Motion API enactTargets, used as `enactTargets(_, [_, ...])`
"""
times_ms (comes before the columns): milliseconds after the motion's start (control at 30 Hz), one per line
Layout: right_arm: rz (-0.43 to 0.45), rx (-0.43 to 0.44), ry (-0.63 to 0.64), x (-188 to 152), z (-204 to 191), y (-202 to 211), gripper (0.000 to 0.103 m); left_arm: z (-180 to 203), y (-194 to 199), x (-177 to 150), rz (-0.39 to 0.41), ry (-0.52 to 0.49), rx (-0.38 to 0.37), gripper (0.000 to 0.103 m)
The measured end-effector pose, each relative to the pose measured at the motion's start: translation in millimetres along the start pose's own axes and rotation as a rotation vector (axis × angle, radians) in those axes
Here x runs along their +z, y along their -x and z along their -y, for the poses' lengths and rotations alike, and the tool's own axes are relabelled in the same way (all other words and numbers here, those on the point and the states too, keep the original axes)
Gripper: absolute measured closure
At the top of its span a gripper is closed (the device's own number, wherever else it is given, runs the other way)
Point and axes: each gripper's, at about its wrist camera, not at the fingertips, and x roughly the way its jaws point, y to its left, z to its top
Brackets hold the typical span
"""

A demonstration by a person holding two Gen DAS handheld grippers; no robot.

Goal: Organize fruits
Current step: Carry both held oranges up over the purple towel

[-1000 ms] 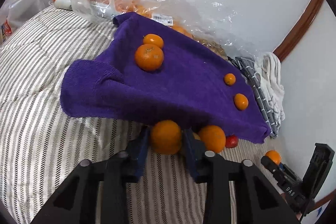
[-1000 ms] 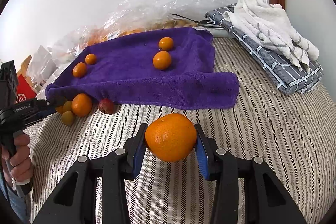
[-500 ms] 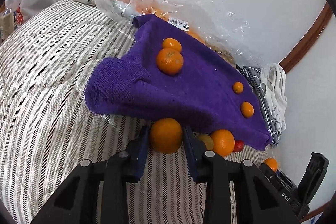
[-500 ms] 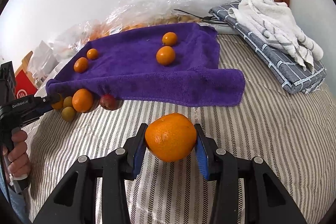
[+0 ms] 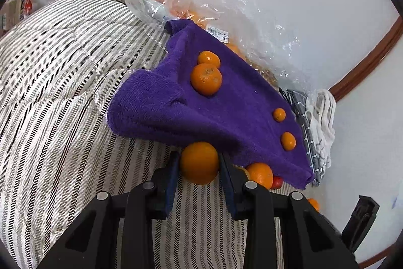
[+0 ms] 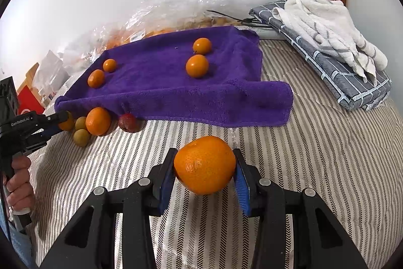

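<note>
My left gripper is shut on a mandarin just off the near edge of the purple towel. My right gripper is shut on a large orange above the striped bedding, in front of the towel. Several small oranges lie on the towel, such as one near its middle. Loose fruit lies at the towel's left edge: an orange, a green fruit and a red fruit. The left gripper also shows in the right wrist view.
A crumpled clear plastic bag with more oranges lies behind the towel against the white wall. A folded grey cloth with a white towel on it lies at the right. A red box stands at far left.
The left gripper has swung left with its mandarin, so the towel sits further right in its view. The right gripper has stayed almost still, holding its orange.
</note>
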Motion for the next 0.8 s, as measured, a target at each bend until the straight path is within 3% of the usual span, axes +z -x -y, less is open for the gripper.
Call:
enactTargets(233, [0.002, 0.012, 0.025, 0.1, -4.1, -0.4, 0.06, -3.2, 8.4, 1.6, 0.032, 0.021, -0.035, 0.073])
enactTargets(367, [-0.02, 0.048, -0.004, 1.1, 2.1, -2.9, 0.06, -3.6, 7.3, 1.1, 0.034, 0.022, -0.019, 0.073])
enactTargets(600, [0.05, 0.048, -0.072, -1.9, 11.5, 9.6, 0.06, 5.7, 13.6, -0.3, 0.066, -0.017, -0.027, 0.073])
enactTargets(700, [0.078, 0.063, -0.095, -2.1, 15.5, 15.6, 0.06, 13.8, 19.1, -2.3, 0.112, -0.073, 0.015, 0.073])
enactTargets(800, [0.043, 0.049, -0.108, 0.8, 16.5, 11.2, 0.06, 20.5, 23.0, -2.8, 0.149, -0.116, 0.055, 0.073])
